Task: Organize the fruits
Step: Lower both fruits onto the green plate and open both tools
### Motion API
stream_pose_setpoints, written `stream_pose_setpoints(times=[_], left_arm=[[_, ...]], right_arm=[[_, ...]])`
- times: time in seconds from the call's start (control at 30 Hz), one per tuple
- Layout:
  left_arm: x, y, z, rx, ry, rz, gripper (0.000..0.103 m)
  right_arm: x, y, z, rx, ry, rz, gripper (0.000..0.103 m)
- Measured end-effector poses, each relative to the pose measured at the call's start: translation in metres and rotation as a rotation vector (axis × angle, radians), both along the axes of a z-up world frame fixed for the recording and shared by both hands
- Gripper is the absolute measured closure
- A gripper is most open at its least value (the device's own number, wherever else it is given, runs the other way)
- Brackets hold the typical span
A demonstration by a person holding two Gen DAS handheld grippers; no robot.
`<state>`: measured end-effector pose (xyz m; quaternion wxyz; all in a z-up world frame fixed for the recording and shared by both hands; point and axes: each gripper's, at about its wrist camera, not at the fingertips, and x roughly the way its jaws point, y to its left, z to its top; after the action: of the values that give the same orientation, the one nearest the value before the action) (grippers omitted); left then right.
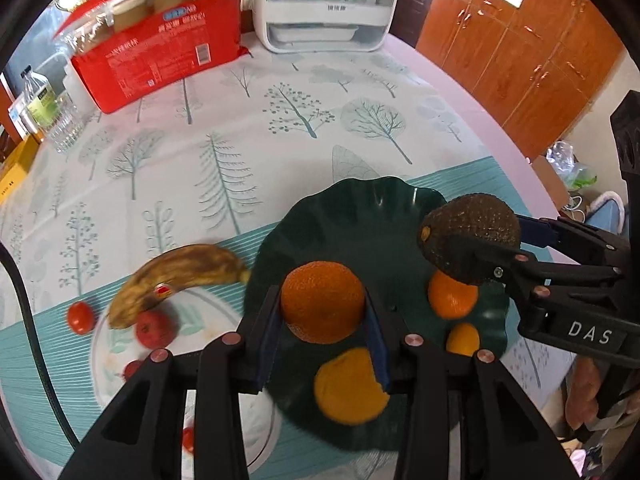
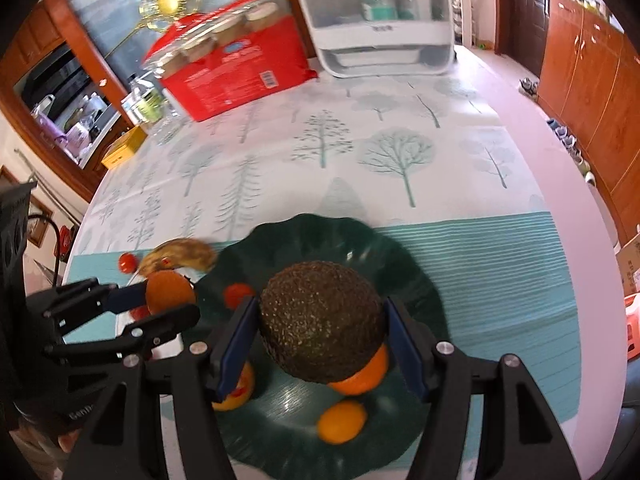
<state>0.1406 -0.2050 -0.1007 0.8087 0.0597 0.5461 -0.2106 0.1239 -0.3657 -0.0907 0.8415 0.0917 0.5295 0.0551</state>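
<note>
My left gripper [image 1: 323,308] is shut on an orange [image 1: 322,301] and holds it above the dark green leaf-shaped plate [image 1: 360,216]. My right gripper [image 2: 322,318] is shut on a dark avocado [image 2: 322,320] over the same plate [image 2: 320,240]; the avocado also shows in the left wrist view [image 1: 468,236]. Several oranges lie on the plate [image 1: 452,296], [image 1: 348,388], [image 1: 462,338]. A spotted banana [image 1: 176,276] and red tomatoes [image 1: 154,328] rest on a white plate [image 1: 208,320] to the left. One tomato [image 1: 80,317] lies on the cloth.
A red package of jars [image 1: 160,44], a white appliance [image 1: 324,4], a glass [image 1: 66,128] and a bottle [image 1: 38,100] stand at the table's far side. Wooden cabinets [image 1: 520,60] stand to the right. The tree-print tablecloth [image 1: 240,140] covers the table.
</note>
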Motion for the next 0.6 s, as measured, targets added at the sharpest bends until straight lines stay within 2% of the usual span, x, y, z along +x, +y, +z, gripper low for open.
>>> stream_pose_setpoints(times=[0.27, 0.6], left_arm=[[0.029, -0.032, -0.017, 0.044, -0.007, 0.002, 0.065], [0.048, -0.049, -0.043, 0.061, 0.067, -0.011, 0.065]], right_arm=[[0.011, -0.013, -0.025, 0.009, 0.043, 0.020, 0.039], [0.011, -0.017, -0.032, 0.018, 0.057, 0.051, 0.039]])
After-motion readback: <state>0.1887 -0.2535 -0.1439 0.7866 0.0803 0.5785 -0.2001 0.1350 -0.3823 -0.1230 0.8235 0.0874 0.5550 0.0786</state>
